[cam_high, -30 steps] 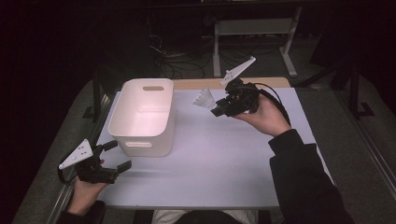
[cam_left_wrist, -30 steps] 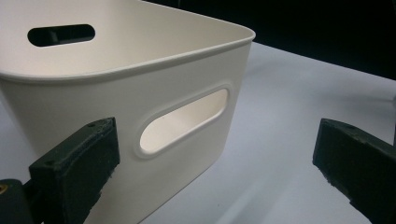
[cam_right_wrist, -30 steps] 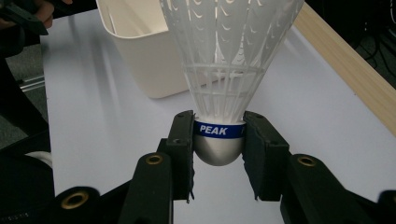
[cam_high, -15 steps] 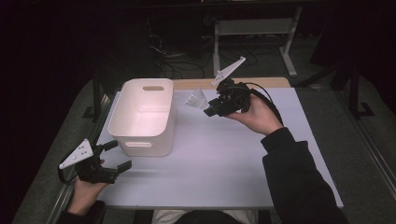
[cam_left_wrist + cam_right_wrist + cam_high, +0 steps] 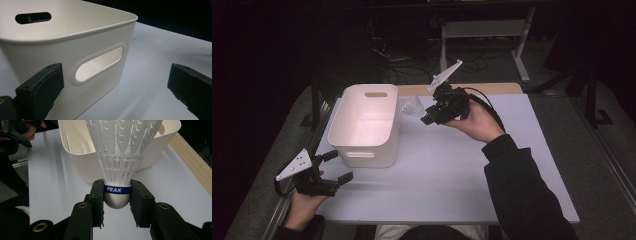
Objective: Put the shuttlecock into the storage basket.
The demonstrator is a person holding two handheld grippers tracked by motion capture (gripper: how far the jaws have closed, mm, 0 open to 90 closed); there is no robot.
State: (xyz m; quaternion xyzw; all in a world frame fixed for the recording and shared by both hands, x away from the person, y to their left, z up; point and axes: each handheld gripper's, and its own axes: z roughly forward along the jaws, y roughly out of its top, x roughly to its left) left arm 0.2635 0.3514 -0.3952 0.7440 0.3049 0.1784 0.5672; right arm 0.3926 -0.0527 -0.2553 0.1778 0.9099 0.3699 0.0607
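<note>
The right tongs [image 5: 117,195] clamp the grey rounded cork of a white plastic shuttlecock [image 5: 120,157], held above the white counter [image 5: 472,170] just beside the cream plastic bin with handle slots [image 5: 367,125]. The left tongs [image 5: 329,170] stand open near the bin's front wall.

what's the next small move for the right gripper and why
Probably carry on toward the white bin until over its opening. The right gripper is clamped on the shuttlecock at its cork base, with the skirt just short of the rim.
</note>
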